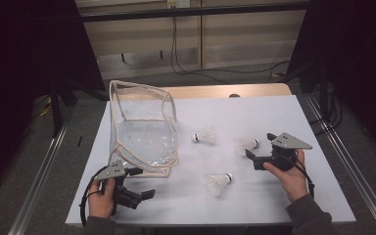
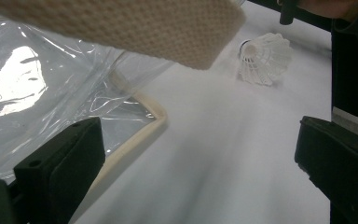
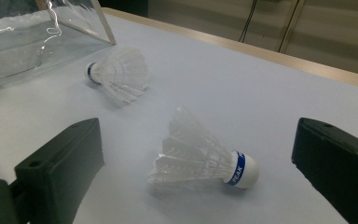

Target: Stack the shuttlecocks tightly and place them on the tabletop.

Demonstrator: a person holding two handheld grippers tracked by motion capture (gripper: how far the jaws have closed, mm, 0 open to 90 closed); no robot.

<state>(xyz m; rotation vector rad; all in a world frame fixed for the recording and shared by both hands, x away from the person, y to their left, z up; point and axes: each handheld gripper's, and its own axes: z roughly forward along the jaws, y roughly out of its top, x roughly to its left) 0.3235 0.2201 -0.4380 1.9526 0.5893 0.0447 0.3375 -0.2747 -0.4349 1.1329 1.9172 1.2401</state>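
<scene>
Clear crinkled plastic pouch (image 1: 144, 139) with cream woven edging, lying open on the white table (image 1: 254, 112). Right of the pouch, three feathered shuttlecocks: one just beside it (image 1: 204, 137), one further right (image 1: 246, 145) (blue band, cork tip) between the wide-open, empty jaws of the right gripper (image 1: 258, 150), one nearer the table's front (image 1: 219, 182). Left gripper (image 1: 143, 183) at the pouch's near corner, spread wide, holding nothing.
</scene>
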